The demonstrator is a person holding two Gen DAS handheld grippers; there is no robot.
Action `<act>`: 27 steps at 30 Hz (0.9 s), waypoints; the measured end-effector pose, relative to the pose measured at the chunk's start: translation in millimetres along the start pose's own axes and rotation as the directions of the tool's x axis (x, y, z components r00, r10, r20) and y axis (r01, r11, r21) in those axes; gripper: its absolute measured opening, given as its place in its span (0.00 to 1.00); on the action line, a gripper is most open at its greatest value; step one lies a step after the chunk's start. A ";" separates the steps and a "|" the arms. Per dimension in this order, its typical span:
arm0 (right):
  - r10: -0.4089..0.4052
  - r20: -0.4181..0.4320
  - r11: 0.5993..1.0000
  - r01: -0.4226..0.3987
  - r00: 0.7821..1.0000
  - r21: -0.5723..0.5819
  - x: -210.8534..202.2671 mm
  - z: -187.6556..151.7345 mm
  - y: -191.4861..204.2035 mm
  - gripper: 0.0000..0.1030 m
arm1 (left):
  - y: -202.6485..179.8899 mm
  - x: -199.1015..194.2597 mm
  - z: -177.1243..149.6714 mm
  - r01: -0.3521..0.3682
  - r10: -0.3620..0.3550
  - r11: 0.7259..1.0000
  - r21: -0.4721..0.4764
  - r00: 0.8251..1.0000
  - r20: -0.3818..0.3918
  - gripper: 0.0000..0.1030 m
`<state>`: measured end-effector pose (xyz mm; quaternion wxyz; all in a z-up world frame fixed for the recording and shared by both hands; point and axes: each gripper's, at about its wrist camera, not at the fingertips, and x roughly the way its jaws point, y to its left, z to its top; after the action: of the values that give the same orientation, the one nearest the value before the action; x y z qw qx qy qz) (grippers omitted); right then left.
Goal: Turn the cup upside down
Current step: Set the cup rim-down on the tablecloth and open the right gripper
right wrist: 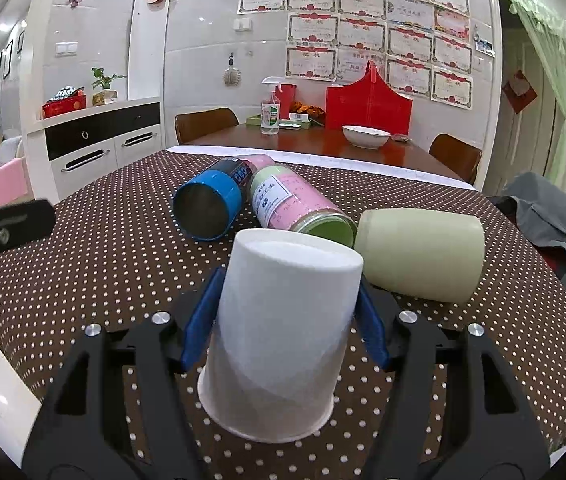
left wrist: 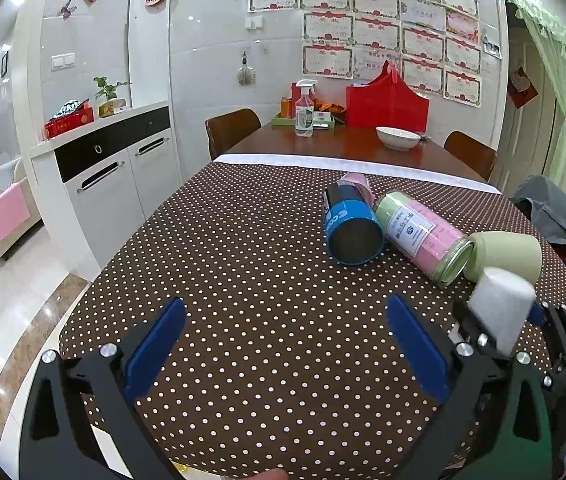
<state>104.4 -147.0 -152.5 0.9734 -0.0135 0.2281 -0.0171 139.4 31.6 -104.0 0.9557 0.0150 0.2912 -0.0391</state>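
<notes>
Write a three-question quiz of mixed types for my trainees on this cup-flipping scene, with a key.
1. True or false: the right gripper is shut on the white paper cup.
2. Multiple choice: the open mouth of that cup faces (A) up toward the ceiling, (B) down toward the brown polka-dot tablecloth, (C) sideways at the wall.
3. Fill in: the left gripper holds ____.

Key
1. True; its blue pads press both sides of the cup.
2. B; the wide rim is lowest and the closed base is on top.
3. Nothing; its jaws stand wide apart over the cloth.
</notes>
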 end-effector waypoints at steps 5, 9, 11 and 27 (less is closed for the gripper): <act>0.015 0.007 1.000 -0.015 1.000 0.003 -10.7 -3.4 -1.9 0.94 | -1.7 -5.7 1.2 0.002 -0.002 1.000 0.003 1.000 0.009 0.96; 0.058 -0.009 0.998 -0.058 0.998 0.017 -16.6 -2.6 -4.7 0.94 | -4.9 -11.2 2.5 0.007 -0.008 1.000 0.007 1.000 0.020 0.96; 0.059 -0.005 0.998 -0.059 0.998 0.026 -19.5 -0.6 -6.2 0.94 | -6.8 -14.4 3.0 0.010 -0.010 1.000 0.007 1.000 0.026 0.96; 0.076 0.041 0.995 -0.078 0.996 0.058 -51.8 23.2 -23.2 0.94 | -18.3 -41.3 4.3 -0.014 0.011 1.000 0.028 0.996 0.086 0.96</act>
<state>67.7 -167.7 -108.0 0.9775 0.0242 0.2091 0.0137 106.0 15.8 -77.5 0.9673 0.0286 0.2491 -0.0379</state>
